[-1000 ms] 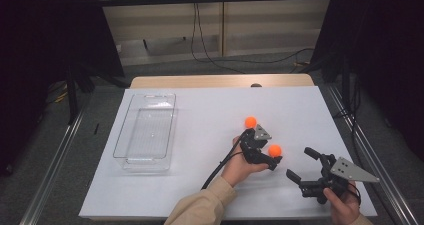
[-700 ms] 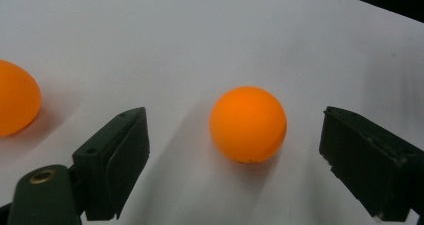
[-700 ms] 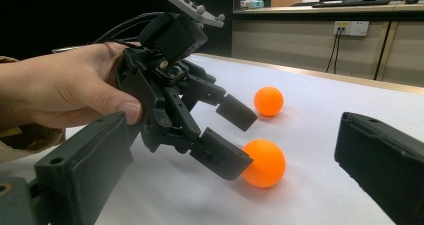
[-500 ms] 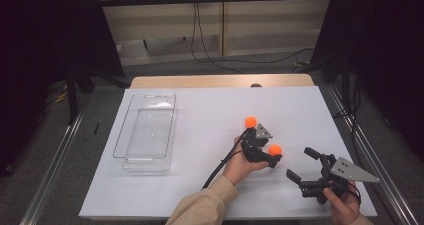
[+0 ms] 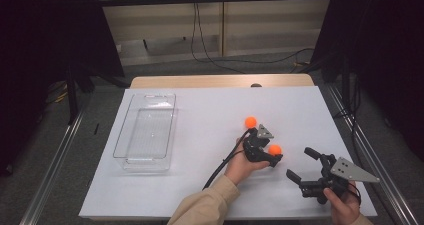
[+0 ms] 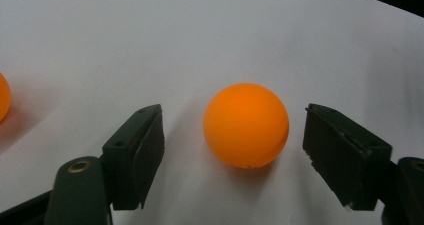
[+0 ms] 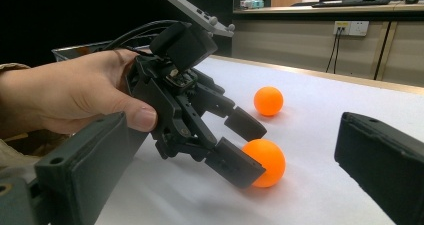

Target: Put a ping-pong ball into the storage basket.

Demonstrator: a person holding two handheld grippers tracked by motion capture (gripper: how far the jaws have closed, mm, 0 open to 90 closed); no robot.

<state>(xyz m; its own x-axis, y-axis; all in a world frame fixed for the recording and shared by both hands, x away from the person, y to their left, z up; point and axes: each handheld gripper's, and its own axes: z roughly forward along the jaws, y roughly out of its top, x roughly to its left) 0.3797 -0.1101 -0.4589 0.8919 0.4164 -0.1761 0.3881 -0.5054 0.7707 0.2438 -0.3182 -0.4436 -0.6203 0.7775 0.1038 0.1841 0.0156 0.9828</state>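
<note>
In the high view, the left gripper (image 5: pixel 270 157) sits right of centre in the lower half of the frame, held in the person's left hand (image 5: pixel 239 166), with the near orange ball (image 5: pixel 274 149) lying on the white tabletop (image 5: pixel 210 120) between its fingers; the left gripper view shows that ball (image 6: pixel 246 124) at the middle of the frame, resting on the tabletop with a gap of bare white on each side, so the fingers (image 6: pixel 135 155) stand apart around it and do not touch it; they have just been closing in on it, the ball between them all the while. A second orange ball (image 5: pixel 250 121) lies up and to the left of the first in the high view, just beyond the gripper's grey plate, and peeks in at the left edge of the left gripper view (image 6: pixel 3 97); the right gripper view has it (image 7: pixel 268 100) farther back, above the near ball (image 7: pixel 267 162). The right gripper (image 5: pixel 305 166) is at the lower right of the high view, its fingers wide apart with nothing between them. A clear plastic tray (image 5: pixel 145 132) stands at the left of the tabletop, well apart from both balls.
</note>
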